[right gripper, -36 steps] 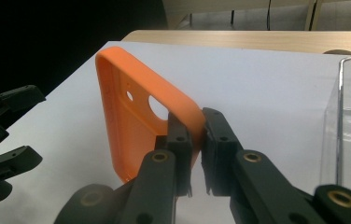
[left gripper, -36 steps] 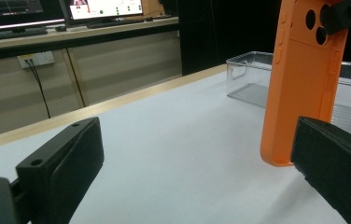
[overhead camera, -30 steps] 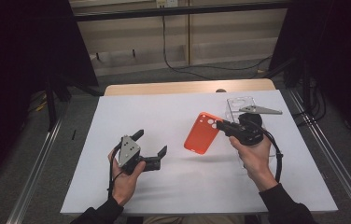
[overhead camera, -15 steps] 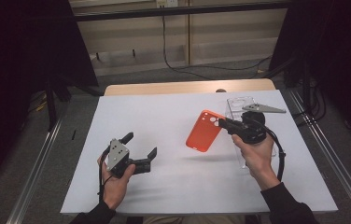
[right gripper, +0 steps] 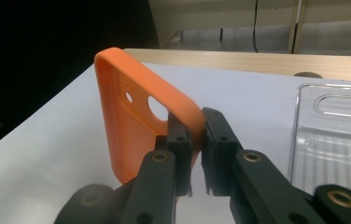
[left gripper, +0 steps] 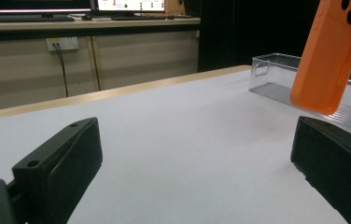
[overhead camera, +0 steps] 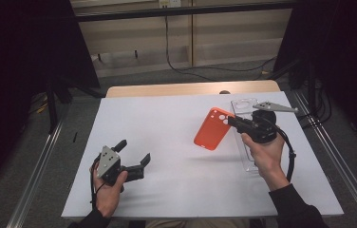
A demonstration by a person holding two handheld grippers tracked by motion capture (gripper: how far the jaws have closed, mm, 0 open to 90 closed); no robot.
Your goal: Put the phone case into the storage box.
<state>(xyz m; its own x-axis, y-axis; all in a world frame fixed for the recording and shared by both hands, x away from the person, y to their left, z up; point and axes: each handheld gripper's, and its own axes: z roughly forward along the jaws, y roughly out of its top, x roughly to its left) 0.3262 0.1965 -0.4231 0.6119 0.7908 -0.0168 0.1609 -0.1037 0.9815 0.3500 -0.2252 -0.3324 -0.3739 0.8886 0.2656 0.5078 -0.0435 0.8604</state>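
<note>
Your right gripper (right gripper: 197, 140) fingers are pinching the orange phone case (overhead camera: 213, 128) by its thin top edge, holding it above the surface (overhead camera: 167, 142); it looks light and bendy. Your left gripper (overhead camera: 134, 156) fingers are spreading wide, empty.

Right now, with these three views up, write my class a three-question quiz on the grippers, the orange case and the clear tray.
1. True or false: the right gripper grips the orange phone case by its edge near the camera cutout.
2. How do the left gripper's jaws stand: A wide apart and empty, B shut on the case?
3. Fill in: the case hangs above the white table, beside the clear plastic ____.

Key: 1 true. 2 A. 3 tray.
</note>
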